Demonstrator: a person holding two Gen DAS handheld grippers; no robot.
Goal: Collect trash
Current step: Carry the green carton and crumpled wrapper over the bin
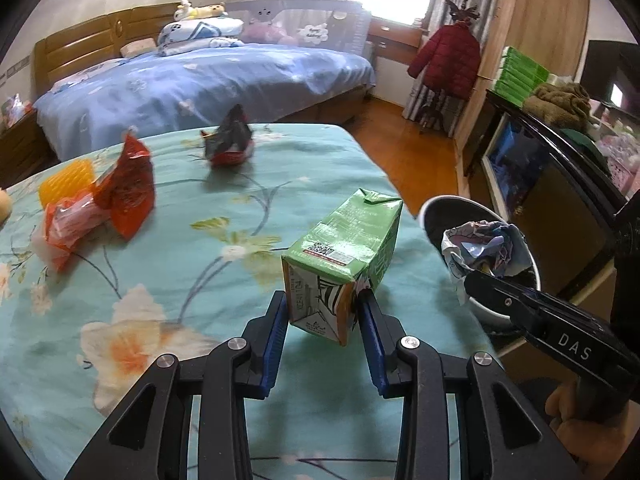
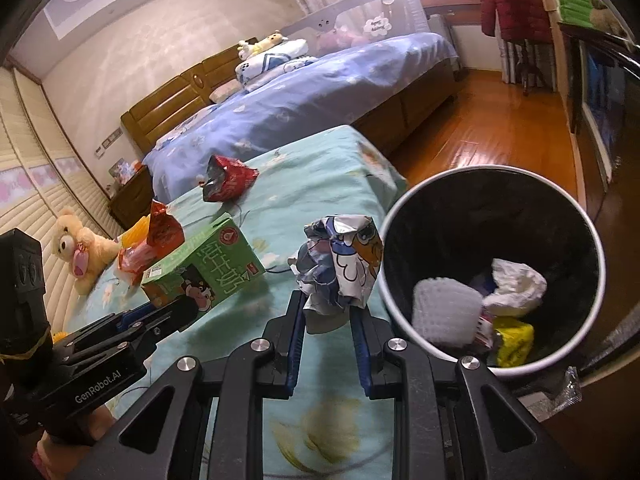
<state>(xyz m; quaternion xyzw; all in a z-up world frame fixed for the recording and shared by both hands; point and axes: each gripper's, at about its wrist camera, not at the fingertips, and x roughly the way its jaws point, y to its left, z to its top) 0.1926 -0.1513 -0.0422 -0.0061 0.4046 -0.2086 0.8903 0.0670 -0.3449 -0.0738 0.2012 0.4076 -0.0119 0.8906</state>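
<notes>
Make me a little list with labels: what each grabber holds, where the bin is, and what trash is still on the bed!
left gripper: shut on the green milk carton
right gripper: shut on the crumpled paper ball, beside the bin, not yet over it
bin: black inside, white rim, at the bed's edge, already holds some trash
left on bed: red wrapper, dark red bag, orange wrapper
</notes>
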